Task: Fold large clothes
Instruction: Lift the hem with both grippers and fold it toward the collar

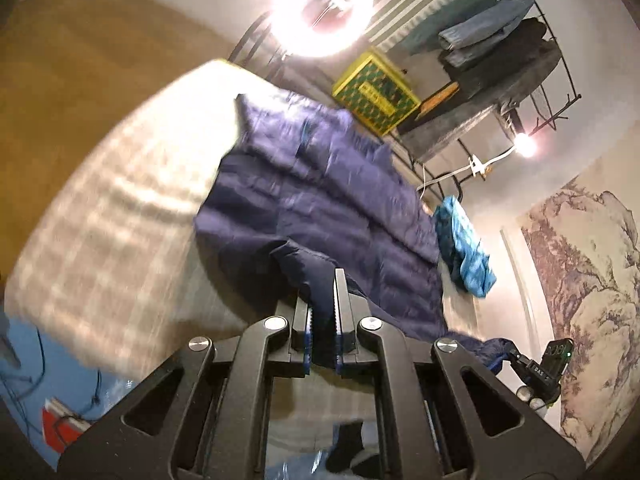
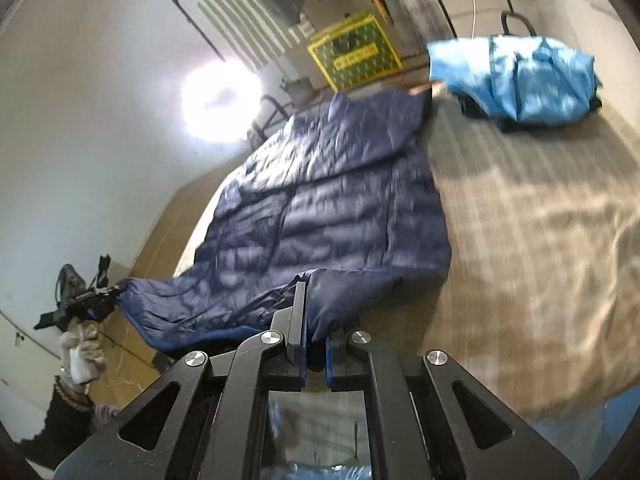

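Note:
A large navy quilted jacket [image 1: 320,188] lies spread on a bed with a beige plaid cover [image 1: 120,220]. My left gripper [image 1: 323,280] is shut on a fold of the jacket's near edge and lifts it. In the right wrist view the same jacket [image 2: 328,200] stretches away from me. My right gripper [image 2: 310,292] is shut on its near hem; fabric hides the right finger. The other gripper [image 2: 90,300] shows at the left, holding the jacket's far corner. The right gripper [image 1: 540,368] also shows in the left wrist view.
A light blue garment [image 2: 520,80] lies heaped on the bed [image 2: 540,240] beyond the jacket, also in the left view [image 1: 464,248]. A yellow-green crate [image 1: 376,94], a clothes rack [image 1: 500,40] and a ring light [image 1: 320,8] stand behind the bed.

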`<state>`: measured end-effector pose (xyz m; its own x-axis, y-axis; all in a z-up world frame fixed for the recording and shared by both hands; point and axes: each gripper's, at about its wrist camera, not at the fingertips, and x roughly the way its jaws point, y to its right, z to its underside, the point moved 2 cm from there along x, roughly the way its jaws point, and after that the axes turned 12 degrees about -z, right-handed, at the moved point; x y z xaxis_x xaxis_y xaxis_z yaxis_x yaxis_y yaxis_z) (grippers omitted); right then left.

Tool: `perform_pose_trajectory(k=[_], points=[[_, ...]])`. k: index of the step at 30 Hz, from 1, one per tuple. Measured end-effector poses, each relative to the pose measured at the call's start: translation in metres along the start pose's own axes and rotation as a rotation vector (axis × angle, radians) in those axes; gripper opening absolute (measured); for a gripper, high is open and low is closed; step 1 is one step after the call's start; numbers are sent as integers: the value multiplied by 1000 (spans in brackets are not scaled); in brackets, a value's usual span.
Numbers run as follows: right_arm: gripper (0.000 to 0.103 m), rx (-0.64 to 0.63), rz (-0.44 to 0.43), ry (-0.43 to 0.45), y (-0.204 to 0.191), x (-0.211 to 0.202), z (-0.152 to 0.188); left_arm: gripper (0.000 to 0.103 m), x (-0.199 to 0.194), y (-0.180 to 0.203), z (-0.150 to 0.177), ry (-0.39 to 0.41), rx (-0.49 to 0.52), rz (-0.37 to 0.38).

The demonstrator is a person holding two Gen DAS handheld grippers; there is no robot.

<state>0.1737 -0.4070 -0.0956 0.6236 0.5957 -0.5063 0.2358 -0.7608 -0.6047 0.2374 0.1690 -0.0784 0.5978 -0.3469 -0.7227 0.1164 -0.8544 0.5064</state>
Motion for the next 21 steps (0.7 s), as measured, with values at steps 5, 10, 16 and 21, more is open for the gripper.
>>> perform_pose_trajectory(k=[5,10,16,21], points=[[4,-59,37,36,-9,13,-43,6,18,27,-46,47,10,2],[4,-75,67,64,-4,29,-81,6,42,39,-85,73,-4,2],[4,-76,107,73,12,62,-129,6,83,55,-131,99,13,-42],[4,-114,162,85,19,99,-179,6,116,65,-169,122,20,-65]])
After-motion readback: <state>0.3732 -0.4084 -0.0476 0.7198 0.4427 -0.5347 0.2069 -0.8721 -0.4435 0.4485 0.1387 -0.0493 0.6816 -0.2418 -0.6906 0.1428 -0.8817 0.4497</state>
